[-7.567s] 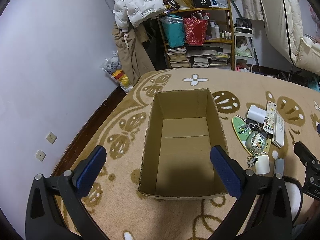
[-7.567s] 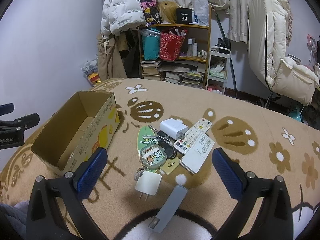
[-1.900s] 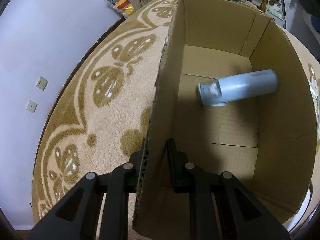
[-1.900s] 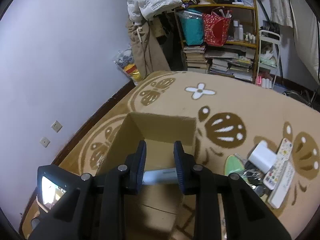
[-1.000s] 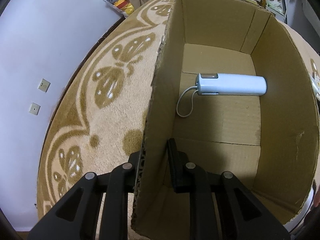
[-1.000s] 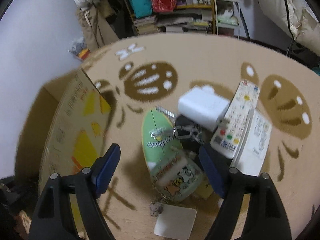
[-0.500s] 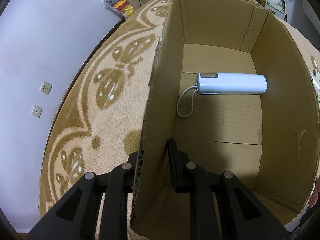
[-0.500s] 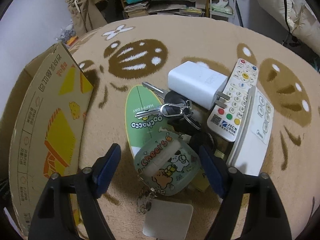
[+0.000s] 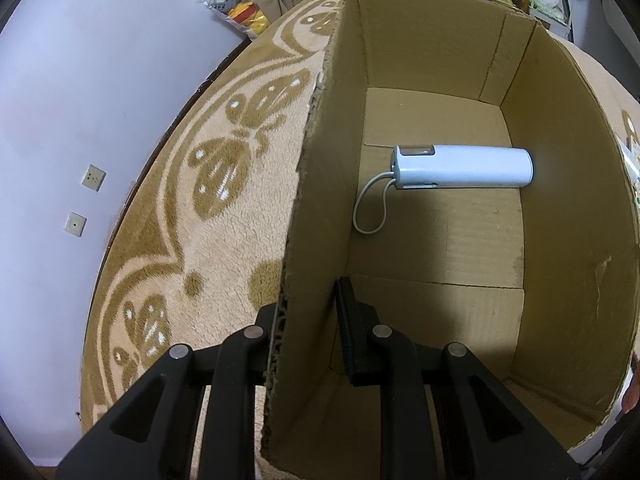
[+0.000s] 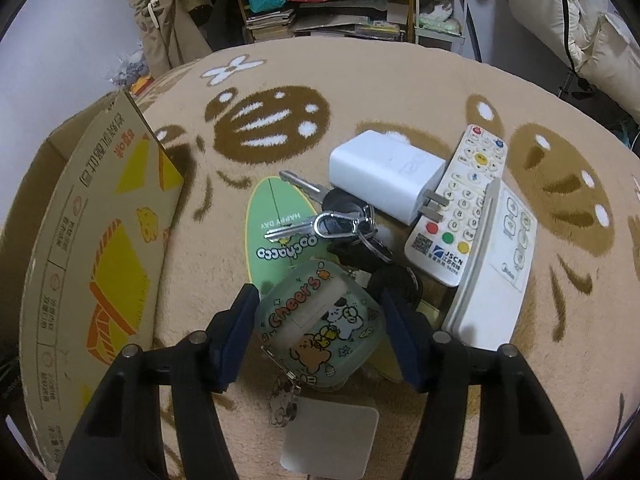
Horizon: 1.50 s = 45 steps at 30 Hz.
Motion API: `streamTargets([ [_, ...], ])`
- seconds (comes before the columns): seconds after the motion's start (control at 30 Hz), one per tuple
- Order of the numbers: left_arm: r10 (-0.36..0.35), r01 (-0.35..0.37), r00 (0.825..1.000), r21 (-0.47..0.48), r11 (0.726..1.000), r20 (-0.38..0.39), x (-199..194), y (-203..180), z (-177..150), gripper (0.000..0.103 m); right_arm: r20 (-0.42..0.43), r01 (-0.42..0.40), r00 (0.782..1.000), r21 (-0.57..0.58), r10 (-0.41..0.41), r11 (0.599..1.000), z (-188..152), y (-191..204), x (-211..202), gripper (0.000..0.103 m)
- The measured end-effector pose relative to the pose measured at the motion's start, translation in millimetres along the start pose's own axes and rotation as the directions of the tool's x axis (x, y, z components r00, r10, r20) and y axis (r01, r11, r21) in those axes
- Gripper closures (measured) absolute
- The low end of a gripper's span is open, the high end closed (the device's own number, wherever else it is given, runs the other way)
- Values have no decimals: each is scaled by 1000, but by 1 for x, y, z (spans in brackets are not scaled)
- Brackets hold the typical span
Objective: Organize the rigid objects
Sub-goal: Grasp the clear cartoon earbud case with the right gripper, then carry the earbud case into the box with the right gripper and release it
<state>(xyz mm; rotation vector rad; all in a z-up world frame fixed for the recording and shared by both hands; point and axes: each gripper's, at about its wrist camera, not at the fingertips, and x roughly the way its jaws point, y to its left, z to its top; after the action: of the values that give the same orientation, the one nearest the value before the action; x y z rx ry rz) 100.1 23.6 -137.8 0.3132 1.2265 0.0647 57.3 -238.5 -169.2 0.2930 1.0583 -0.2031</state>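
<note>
**Left claw clamped on box wall; right claw straddling earbud case**

The left claw (image 9: 310, 332) is closed on the near left wall of the cardboard box (image 9: 568, 264), one finger outside and one inside; the outer finger is largely hidden by the wall edge. Inside the box, a white cylindrical device (image 9: 460, 167) with a short looped cord lies across the floor, its right end close to the right wall.

The right claw (image 10: 320, 334) is partly open, its fingers flanking a green earbud case (image 10: 320, 326) printed "Cheers". Whether the pads touch the case cannot be determined. The case overlaps a green oval card (image 10: 276, 220) on the patterned blanket (image 10: 400, 80). Keys (image 10: 320, 216), a white charger (image 10: 384, 174) and two remotes (image 10: 460, 204) lie just beyond. A white square item (image 10: 328, 436) at the lower frame edge is partly hidden.
</note>
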Motion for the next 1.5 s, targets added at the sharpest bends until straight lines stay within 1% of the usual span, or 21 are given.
streamTargets([
  [0.23, 2, -2, 1000, -2, 1000, 4, 0, 0, 0, 85, 60, -42, 997, -18, 43, 999, 13, 13, -18, 36],
  [0.33, 2, -2, 1000, 0, 1000, 4, -1, 0, 0, 85, 89, -60, 994, -43, 64, 997, 19, 23, -25, 36],
  [0.43, 2, -2, 1000, 0, 1000, 4, -2, 0, 0, 85, 138, -75, 987, -70, 84, 995, 24, 34, -38, 36],
  [0.57, -6, 6, 1000, -9, 1000, -1, -2, 1, 1, 85, 205, -130, 968, -89, 146, 988, 33, 48, -62, 36],
  [0.7, -10, 10, 1000, -12, 1000, -3, -1, 3, 1, 85, 253, -140, 952, -149, 175, 979, 48, 72, -85, 36],
  [0.83, -14, 14, 1000, -12, 1000, -3, 0, 5, 2, 85, 283, -174, 933, -182, 222, 968, 60, 94, -104, 36],
  [0.9, -13, 13, 1000, -12, 1000, -3, 1, 5, 2, 85, 297, -205, 920, -198, 258, 959, 66, 108, -114, 36],
  [1.03, -26, 26, 1000, -23, 999, -7, 1, 7, 2, 86, 307, -227, 905, -241, 296, 944, 72, 134, -124, 36],
  [1.13, -39, 38, 999, -39, 999, -11, 2, 9, 3, 86, 291, -229, 907, -265, 305, 937, 69, 150, -122, 36],
  [1.27, -44, 43, 999, -44, 998, -11, 2, 10, 2, 86, 248, -223, 923, -282, 295, 933, 60, 163, -103, 36],
  [1.4, -53, 53, 999, -52, 997, -11, 3, 11, 2, 86, 197, -222, 940, -262, 277, 939, 49, 160, -77, 36],
  [1.47, -45, 44, 999, -46, 998, -20, 5, 10, 1, 86, 164, -263, 940, -216, 301, 940, 47, 153, -66, 36],
  [1.5, -45, 44, 999, -48, 998, -18, 6, 10, 1, 86, 148, -271, 941, -200, 303, 941, 46, 151, -61, 36],
])
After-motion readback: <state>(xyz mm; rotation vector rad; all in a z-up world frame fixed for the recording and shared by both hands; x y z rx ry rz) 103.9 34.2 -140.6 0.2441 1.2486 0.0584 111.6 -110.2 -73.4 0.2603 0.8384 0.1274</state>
